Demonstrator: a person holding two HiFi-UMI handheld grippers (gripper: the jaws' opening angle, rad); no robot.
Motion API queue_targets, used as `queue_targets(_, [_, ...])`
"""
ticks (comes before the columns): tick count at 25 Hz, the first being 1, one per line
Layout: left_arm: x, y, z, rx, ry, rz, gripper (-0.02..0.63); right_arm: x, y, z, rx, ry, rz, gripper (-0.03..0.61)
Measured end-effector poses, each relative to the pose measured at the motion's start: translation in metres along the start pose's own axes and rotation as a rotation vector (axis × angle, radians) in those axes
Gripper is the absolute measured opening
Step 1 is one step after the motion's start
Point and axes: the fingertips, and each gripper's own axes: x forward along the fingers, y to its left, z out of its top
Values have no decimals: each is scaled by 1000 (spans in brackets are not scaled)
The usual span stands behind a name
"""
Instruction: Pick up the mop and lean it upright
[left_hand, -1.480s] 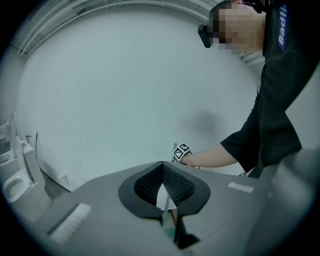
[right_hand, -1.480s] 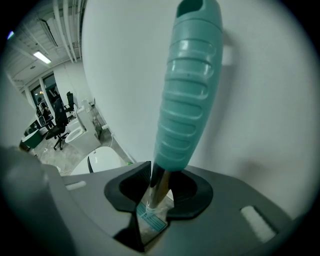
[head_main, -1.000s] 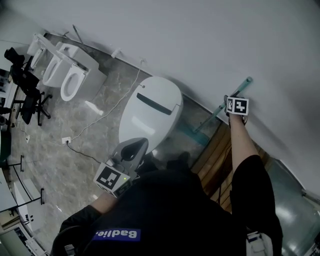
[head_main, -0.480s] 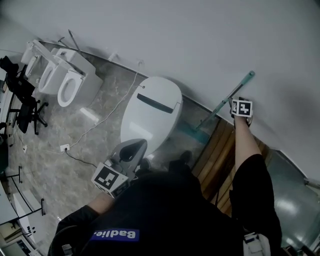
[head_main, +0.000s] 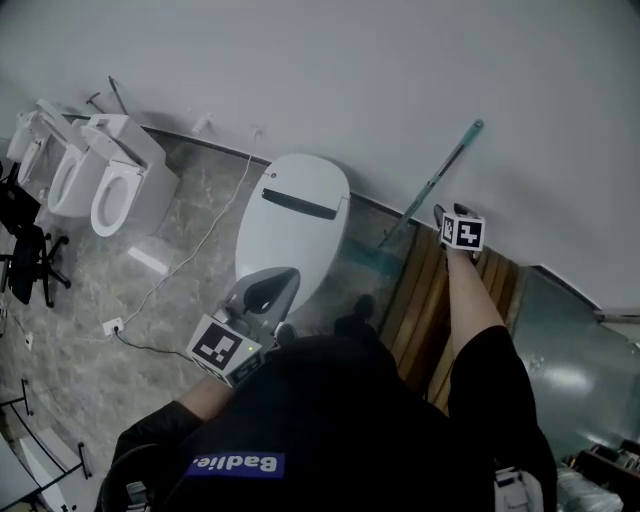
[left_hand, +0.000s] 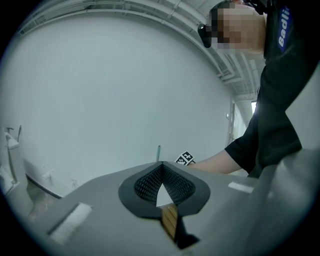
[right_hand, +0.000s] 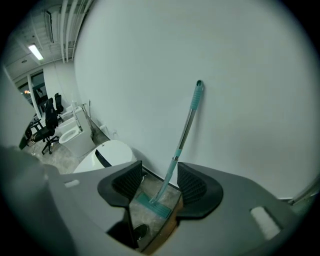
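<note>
The mop (head_main: 437, 176) has a teal and metal handle that leans upright against the white wall, its teal head (head_main: 362, 262) on the floor by the toilet. My right gripper (head_main: 447, 213) hovers just right of the handle, apart from it. In the right gripper view the handle (right_hand: 186, 125) and head (right_hand: 152, 205) show in the gap beyond the right gripper (right_hand: 159, 175); its jaws have just been opening and no pad touches the mop. My left gripper (head_main: 268, 292) is held low over the toilet's near end; its left gripper (left_hand: 161, 164) tips meet, with nothing in them.
A white toilet (head_main: 292, 228) with its lid down stands beside the mop head. Further toilets (head_main: 108, 180) line the wall at left. A wooden slat platform (head_main: 430, 290) lies under my right arm. A cable (head_main: 190, 258) crosses the marble floor, an office chair (head_main: 25, 255) at far left.
My right gripper was at the mop handle a second ago; it has since opened and drawn back. The mop stays leaning on the wall. The left gripper shifted a little.
</note>
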Motion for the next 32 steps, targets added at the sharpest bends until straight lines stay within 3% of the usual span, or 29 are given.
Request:
queue_targets(8, [-74, -2, -4, 3, -45, -140, 20, -95, 76, -76, 65, -15, -63, 224])
queue_targets(16, [-88, -33, -16, -17, -39, -273, 20, -163, 144, -129, 86, -54, -5, 216])
queue_targets(26, [-77, -101, -14, 29, -42, -335, 20, -260, 198, -124, 139, -292, 155, 163])
queue_targets(32, [-69, -173, -34, 39, 5, -316, 20, -329, 211, -162, 183, -379, 295, 107])
